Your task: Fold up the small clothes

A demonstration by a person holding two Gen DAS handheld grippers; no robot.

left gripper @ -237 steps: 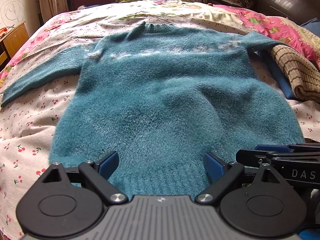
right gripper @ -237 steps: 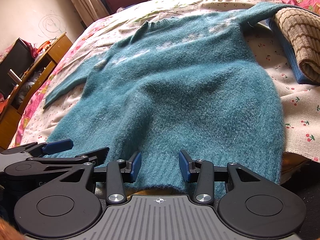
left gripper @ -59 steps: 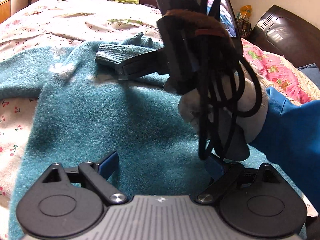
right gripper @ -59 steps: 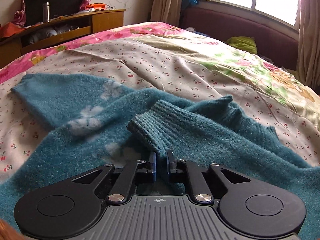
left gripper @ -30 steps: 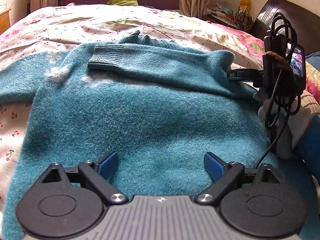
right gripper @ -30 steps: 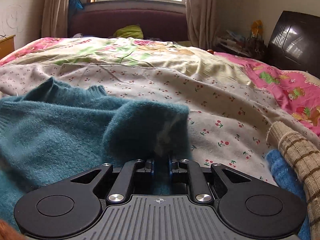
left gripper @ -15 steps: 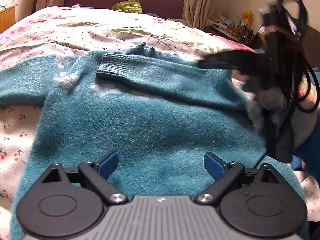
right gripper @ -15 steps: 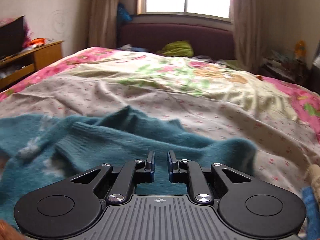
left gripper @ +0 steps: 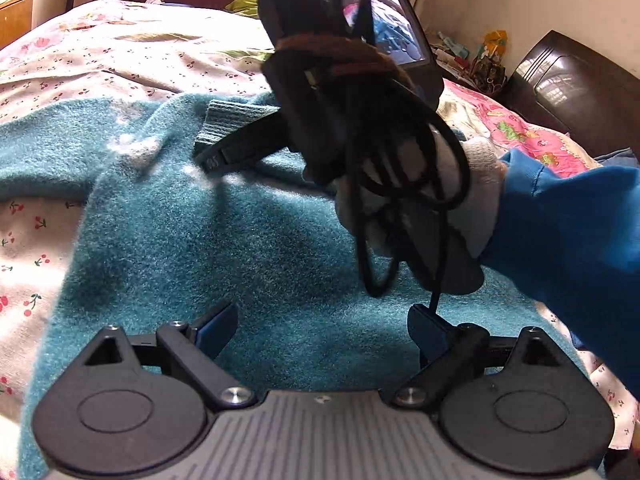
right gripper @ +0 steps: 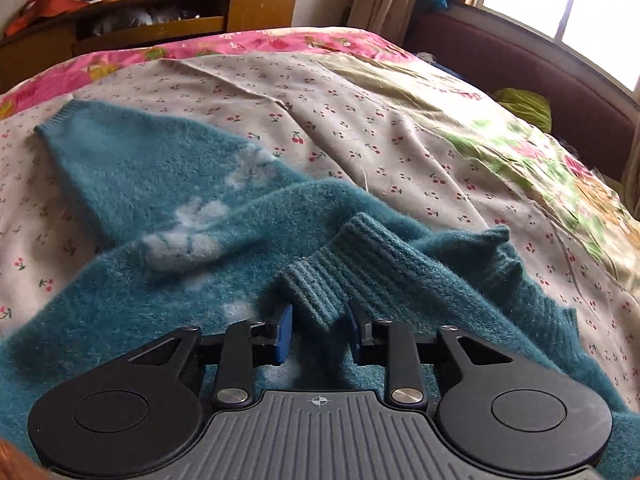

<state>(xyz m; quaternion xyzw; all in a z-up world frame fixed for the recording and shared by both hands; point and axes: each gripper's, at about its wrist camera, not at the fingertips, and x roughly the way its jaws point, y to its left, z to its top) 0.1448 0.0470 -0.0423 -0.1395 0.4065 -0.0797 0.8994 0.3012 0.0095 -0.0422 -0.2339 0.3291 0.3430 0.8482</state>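
The teal sweater (right gripper: 168, 308) lies flat on the bed (right gripper: 360, 120), and the step in hand looks like the sleeve fold — the ribbed cuff (right gripper: 340, 268) of one sleeve lies across the chest. The right gripper (right gripper: 318, 334) has its fingers partly open on either side of that cuff, close to it but not clamped. The left gripper (left gripper: 320, 326) hovers low over the sweater's body, fingers spread wide, holding nothing. Next, I judge, the far sleeve (right gripper: 132, 168) — spread out on the bed — needs folding in.

fuzzy teal sweater (right gripper: 168, 280) flat on bed, ribbed cuff (right gripper: 320, 280) folded across chest
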